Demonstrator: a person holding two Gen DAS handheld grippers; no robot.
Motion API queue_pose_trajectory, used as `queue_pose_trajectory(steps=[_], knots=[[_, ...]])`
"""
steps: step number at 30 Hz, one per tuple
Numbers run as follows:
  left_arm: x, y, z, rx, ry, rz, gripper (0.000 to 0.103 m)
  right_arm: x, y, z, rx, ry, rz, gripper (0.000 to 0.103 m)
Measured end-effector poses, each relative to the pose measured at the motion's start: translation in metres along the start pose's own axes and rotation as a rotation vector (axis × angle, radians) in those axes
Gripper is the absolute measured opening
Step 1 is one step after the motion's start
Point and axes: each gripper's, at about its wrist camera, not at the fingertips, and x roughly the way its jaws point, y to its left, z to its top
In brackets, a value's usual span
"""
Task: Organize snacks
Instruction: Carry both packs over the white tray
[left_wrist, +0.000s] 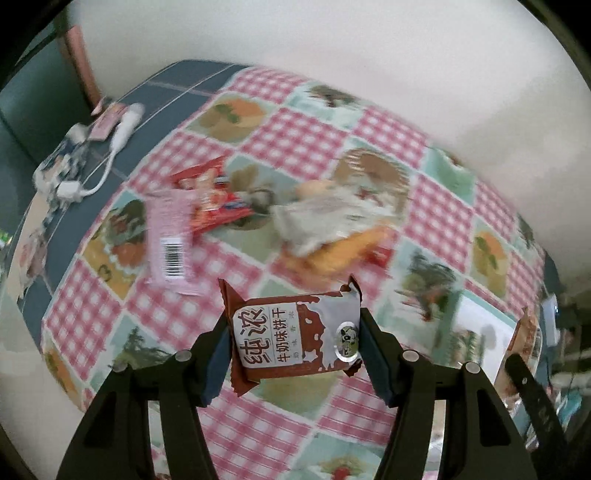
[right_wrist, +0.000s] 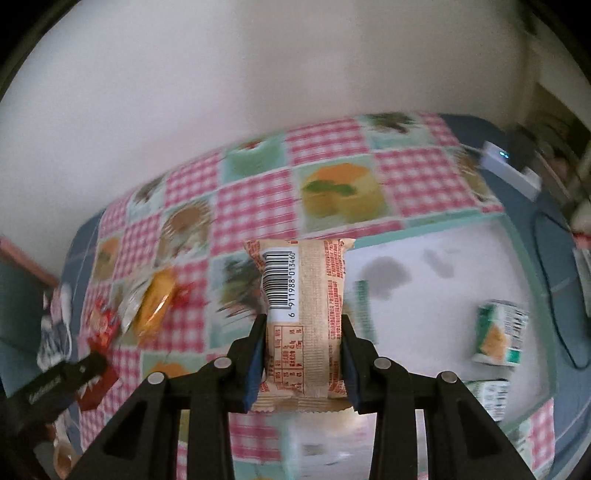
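My left gripper (left_wrist: 295, 332) is shut on a brown and white milk biscuit packet (left_wrist: 291, 336), held above the checked tablecloth (left_wrist: 295, 136). My right gripper (right_wrist: 304, 332) is shut on a beige snack packet (right_wrist: 303, 314) with its barcode side up, held above the cloth beside a white tray (right_wrist: 461, 258). Two green and white snack packets (right_wrist: 500, 334) lie in the tray at the right. Loose snacks lie in a pile on the cloth: a pink packet (left_wrist: 168, 240), a red packet (left_wrist: 210, 192), a clear packet (left_wrist: 325, 218) and an orange one (left_wrist: 343, 251).
A white cable and small items (left_wrist: 92, 155) lie on the blue surface at the left. A white device (right_wrist: 509, 170) sits at the far right edge of the table. A white wall runs behind. The left gripper shows in the right wrist view (right_wrist: 59, 376).
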Motion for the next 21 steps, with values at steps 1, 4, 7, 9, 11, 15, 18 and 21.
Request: queue_pose_trajectory(steps=[1,4,7,9,11,15,18,21], knots=[[-0.002,-0.01,-0.003,0.022,-0.004,-0.008,0.065,-0.002,-0.011,0.003,0.024,-0.004,-0.011,0.038],[-0.007,-0.044,-0.016,0.098,-0.012,-0.035,0.065,-0.009,-0.049,0.01,0.095,-0.019,-0.047,0.038],[-0.012,-0.079,-0.033,0.181,-0.018,-0.072,0.065,-0.017,-0.08,0.014,0.152,-0.031,-0.064,0.038],[-0.014,-0.102,-0.045,0.235,-0.021,-0.095,0.065,-0.023,-0.101,0.015,0.19,-0.042,-0.069,0.038],[-0.016,-0.12,-0.056,0.283,-0.024,-0.11,0.065,-0.029,-0.12,0.016,0.222,-0.052,-0.076,0.038],[-0.017,-0.158,-0.081,0.387,-0.022,-0.147,0.065,-0.036,-0.146,0.018,0.266,-0.06,-0.084,0.038],[-0.011,-0.181,-0.096,0.444,-0.005,-0.171,0.065,-0.036,-0.158,0.017,0.287,-0.057,-0.089,0.038],[-0.007,-0.194,-0.106,0.478,0.004,-0.186,0.066,-0.032,-0.161,0.016,0.288,-0.047,-0.083,0.039]])
